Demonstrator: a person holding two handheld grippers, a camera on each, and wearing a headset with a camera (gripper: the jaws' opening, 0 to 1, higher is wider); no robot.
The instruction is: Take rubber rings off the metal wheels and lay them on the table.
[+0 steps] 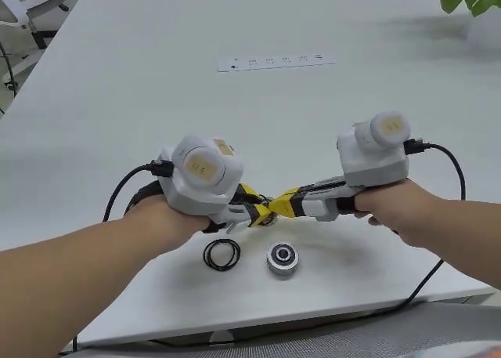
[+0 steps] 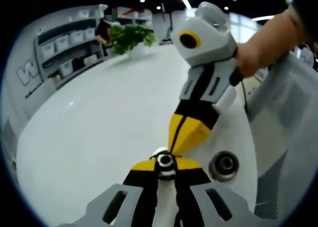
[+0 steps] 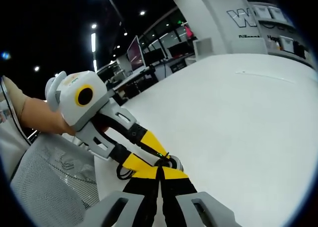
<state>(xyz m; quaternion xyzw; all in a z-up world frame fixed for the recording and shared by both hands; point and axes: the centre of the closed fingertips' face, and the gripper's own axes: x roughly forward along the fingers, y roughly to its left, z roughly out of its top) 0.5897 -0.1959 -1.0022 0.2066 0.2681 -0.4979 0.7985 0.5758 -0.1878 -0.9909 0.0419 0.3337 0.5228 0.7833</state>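
1. Rings [image 1: 221, 254]: loose on table [image 1: 156, 84], just below left gripper [image 1: 261, 210];
2. Left gripper: clenched on a small wheel [image 2: 165, 163], held above table;
3. Second wheel [image 1: 282, 258]: on table, beside rings;
4. Right gripper [image 1: 279, 202]: jaws closed at held wheel; what they pinch, cannot tell.

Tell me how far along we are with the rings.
Done: black rings lie loose on the table beside a metal wheel. In hand: the left gripper is shut on a second wheel, and the right gripper, jaws closed, meets it at the tips; whether it has a ring I cannot tell. Left, it seems: stripping this wheel and laying its rings down.
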